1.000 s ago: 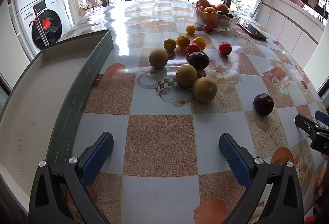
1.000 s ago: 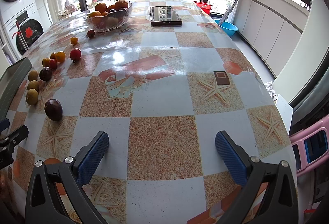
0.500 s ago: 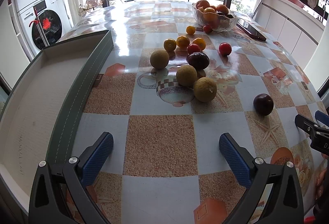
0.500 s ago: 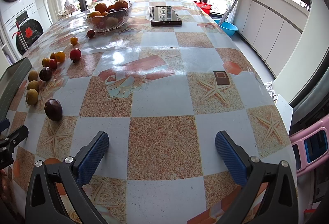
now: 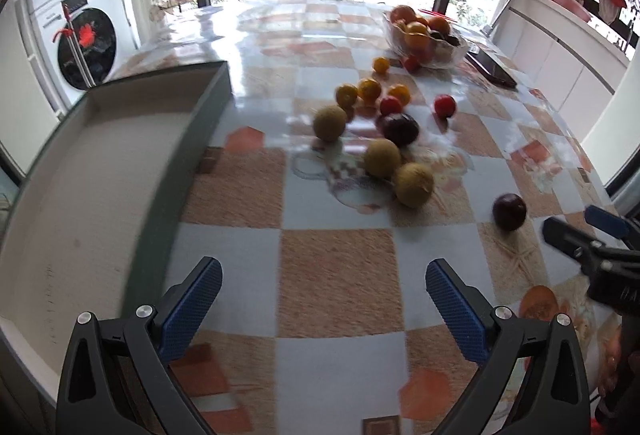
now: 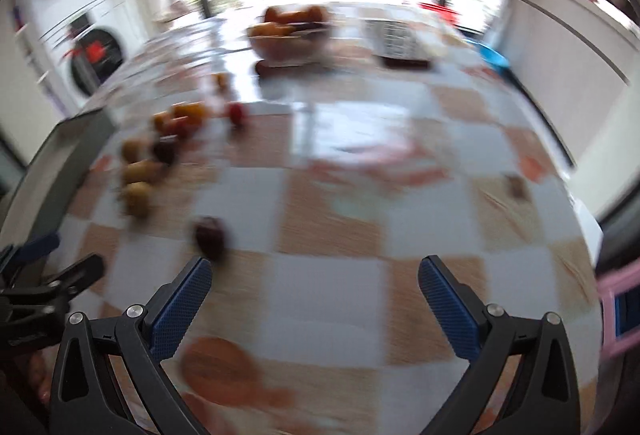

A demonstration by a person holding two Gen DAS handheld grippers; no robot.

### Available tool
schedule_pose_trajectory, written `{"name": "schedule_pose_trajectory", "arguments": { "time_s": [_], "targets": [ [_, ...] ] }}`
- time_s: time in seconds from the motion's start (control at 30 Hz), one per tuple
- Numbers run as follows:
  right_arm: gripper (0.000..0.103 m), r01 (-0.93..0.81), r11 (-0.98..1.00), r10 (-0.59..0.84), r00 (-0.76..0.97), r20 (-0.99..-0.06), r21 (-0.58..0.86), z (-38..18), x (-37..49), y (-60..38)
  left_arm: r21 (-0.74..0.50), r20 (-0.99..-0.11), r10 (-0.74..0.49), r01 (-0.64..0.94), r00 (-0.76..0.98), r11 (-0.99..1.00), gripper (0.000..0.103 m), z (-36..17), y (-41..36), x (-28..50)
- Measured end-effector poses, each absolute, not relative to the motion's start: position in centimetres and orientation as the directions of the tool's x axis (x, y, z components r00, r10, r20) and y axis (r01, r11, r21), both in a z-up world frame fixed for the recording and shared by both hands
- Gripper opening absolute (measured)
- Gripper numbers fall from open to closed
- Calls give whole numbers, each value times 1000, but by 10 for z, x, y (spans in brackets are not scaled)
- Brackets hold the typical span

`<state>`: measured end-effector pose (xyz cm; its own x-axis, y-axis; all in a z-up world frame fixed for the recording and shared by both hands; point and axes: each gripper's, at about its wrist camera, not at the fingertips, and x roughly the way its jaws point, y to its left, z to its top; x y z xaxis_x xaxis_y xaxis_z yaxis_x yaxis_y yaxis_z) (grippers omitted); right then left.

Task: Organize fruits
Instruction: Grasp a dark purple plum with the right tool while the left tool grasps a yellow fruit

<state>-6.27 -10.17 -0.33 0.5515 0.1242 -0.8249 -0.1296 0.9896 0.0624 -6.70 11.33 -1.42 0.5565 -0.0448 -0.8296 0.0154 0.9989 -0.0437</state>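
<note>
Loose fruit lies on the checked tablecloth: three tan round fruits (image 5: 413, 184), a dark plum (image 5: 400, 129) among them, small oranges (image 5: 369, 89) and red fruits (image 5: 445, 105) behind. A lone dark plum (image 5: 509, 211) sits to the right, seen blurred in the right wrist view as the plum (image 6: 210, 237) just beyond my left fingertip. My left gripper (image 5: 324, 295) is open over bare cloth, short of the fruit. My right gripper (image 6: 316, 295) is open and holds nothing. A grey tray (image 5: 180, 139) stands at the left.
A glass bowl (image 5: 424, 39) of oranges stands at the far end, with a dark phone (image 5: 492, 69) beside it. A washing machine (image 5: 80, 47) stands left of the table. White cabinets (image 5: 560, 47) line the right. The table edge curves away on the right.
The right gripper has swung left toward the fruit, so its view is blurred and the lone plum now sits near its left finger. The left gripper has shifted slightly.
</note>
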Motion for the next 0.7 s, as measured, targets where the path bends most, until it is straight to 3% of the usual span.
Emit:
{"name": "schedule_pose_trajectory", "arguments": {
  "time_s": [0.1,0.2,0.27,0.3,0.33,0.37,0.43,0.53,0.63,0.7],
  "targets": [
    [100,-212,976,154,533,-832,45,-10,-53,-72,-37,-832,-33,3,554,999,103,-11,118,-64],
    [82,-245,969,147,519,-842,19,-19,-49,-58,-41,-830,-28,-12,557,999,103,-8,119,-62],
    [55,-271,963,146,528,-837,-3,-19,-54,-56,-44,-831,-30,-12,556,999,103,-7,115,-58],
    [32,-289,957,176,523,-834,21,-18,-57,-57,-40,-832,-27,-11,554,999,103,-6,112,-56],
    [26,-288,957,187,516,-836,36,-17,-56,-59,-33,-832,-24,-7,554,999,103,-6,107,-53],
    [26,-277,959,191,513,-837,49,-17,-54,-64,-32,-831,-25,-3,555,999,103,-5,104,-51],
    [26,-253,964,202,512,-835,78,-15,-57,-76,-30,-830,-30,8,558,1000,92,-4,93,-45],
    [26,-230,968,208,515,-831,100,-12,-65,-89,-34,-841,-33,8,540,999,89,-7,79,-32],
    [26,-212,971,208,517,-831,111,-11,-71,-100,-40,-858,-24,-20,513,999,72,-13,72,-21],
    [26,-203,972,210,517,-830,119,-12,-72,-105,-48,-874,-18,-49,486,998,69,-19,71,-15]
  ]
}}
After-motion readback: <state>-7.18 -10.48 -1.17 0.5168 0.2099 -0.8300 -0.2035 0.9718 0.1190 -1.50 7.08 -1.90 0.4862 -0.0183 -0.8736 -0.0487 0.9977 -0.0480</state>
